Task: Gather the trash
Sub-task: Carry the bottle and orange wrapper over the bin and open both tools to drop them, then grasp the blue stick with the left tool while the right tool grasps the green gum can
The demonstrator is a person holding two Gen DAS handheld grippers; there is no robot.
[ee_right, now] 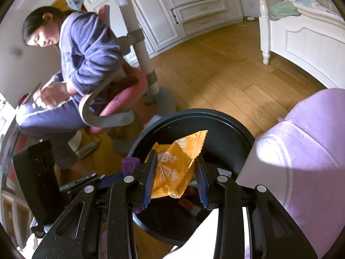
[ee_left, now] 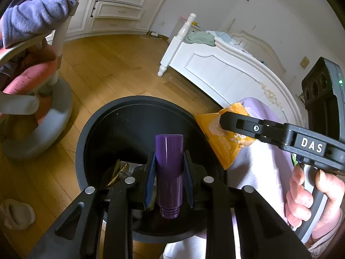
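Observation:
A black round trash bin (ee_left: 86, 142) stands on the wooden floor, with some wrappers (ee_left: 117, 172) inside. My left gripper (ee_left: 169, 164) is shut on a purple plastic bottle (ee_left: 169, 172), held over the bin's opening. My right gripper (ee_right: 175, 168) is shut on an orange snack wrapper (ee_right: 172, 170), held over the same bin (ee_right: 226, 125). In the left wrist view the right gripper (ee_left: 228, 118) comes in from the right, with the orange wrapper (ee_left: 224, 146) at the bin's right rim. The bottle's end (ee_right: 129, 164) shows at the left in the right wrist view.
A person in blue (ee_right: 82, 49) sits on a pink chair (ee_right: 127, 99) with a grey round base (ee_left: 43, 125) left of the bin. A white bed (ee_left: 226, 73) stands behind. My purple-clad leg (ee_right: 301, 146) is right of the bin. A white sock (ee_left: 17, 215) lies at the left.

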